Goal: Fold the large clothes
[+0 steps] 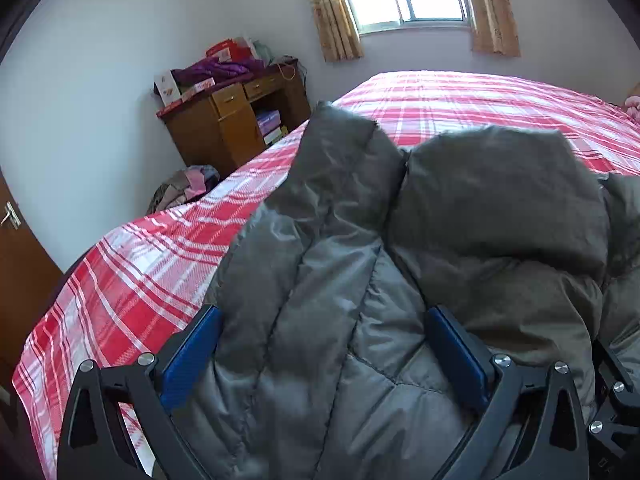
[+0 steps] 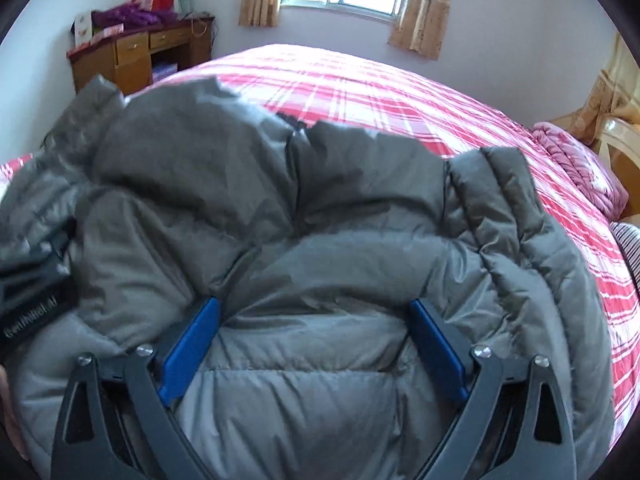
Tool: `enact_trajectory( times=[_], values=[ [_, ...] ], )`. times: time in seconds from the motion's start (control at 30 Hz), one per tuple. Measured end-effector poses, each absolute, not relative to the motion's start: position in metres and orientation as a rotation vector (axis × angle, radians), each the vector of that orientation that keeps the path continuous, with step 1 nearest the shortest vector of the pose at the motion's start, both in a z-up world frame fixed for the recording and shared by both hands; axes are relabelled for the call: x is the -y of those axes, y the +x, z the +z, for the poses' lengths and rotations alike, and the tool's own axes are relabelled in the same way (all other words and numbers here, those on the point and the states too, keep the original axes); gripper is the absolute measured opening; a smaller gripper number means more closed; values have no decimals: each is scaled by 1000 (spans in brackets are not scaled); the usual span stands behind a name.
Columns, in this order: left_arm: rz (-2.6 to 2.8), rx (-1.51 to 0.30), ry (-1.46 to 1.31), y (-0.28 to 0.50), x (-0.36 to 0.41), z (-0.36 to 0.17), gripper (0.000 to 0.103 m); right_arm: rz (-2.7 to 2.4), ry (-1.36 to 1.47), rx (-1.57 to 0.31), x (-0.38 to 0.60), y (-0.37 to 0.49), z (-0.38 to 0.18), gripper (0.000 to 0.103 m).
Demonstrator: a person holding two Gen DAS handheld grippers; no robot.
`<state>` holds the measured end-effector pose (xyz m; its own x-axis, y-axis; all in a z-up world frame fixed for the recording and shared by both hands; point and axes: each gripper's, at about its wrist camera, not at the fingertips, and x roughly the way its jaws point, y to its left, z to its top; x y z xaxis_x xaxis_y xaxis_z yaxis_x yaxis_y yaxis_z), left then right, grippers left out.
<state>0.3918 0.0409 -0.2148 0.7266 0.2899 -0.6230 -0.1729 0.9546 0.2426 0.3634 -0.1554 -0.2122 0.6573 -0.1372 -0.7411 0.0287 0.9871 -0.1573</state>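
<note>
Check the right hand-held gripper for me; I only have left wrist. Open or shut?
Observer: Open. The right hand-held gripper has its blue fingers spread wide, with the puffy grey quilted jacket bulging between them.
Operator: Anything past the jacket's right side?
Observer: A black-and-white striped fabric shows at the far right of that view, beside the red plaid bedspread.
</note>
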Motion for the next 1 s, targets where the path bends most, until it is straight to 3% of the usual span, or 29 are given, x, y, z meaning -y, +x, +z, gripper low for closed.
enact_trajectory(
  times=[0.33,0.53,0.87,0.93,0.97,1.0],
  values=[
    [245,-762,78,365,-70,-200,102,-66,-108,-876,163,372,-213,98],
    [315,-736,-12,297,-129,-192,102,-32,-38,-771,172,298,-173,97],
    [242,-820,-168,292,-139,-226,102,-64,-147,-772,164,278,-214,99],
    [210,-834,-209,297,-142,-231,95,-69,-172,-776,160,274,-215,99],
    [167,-843,-252,298,-144,-234,77,-68,-176,-777,159,273,-217,100],
    [133,-838,-281,298,-144,-234,70,-66,-169,-777,161,271,-219,100]
  ],
)
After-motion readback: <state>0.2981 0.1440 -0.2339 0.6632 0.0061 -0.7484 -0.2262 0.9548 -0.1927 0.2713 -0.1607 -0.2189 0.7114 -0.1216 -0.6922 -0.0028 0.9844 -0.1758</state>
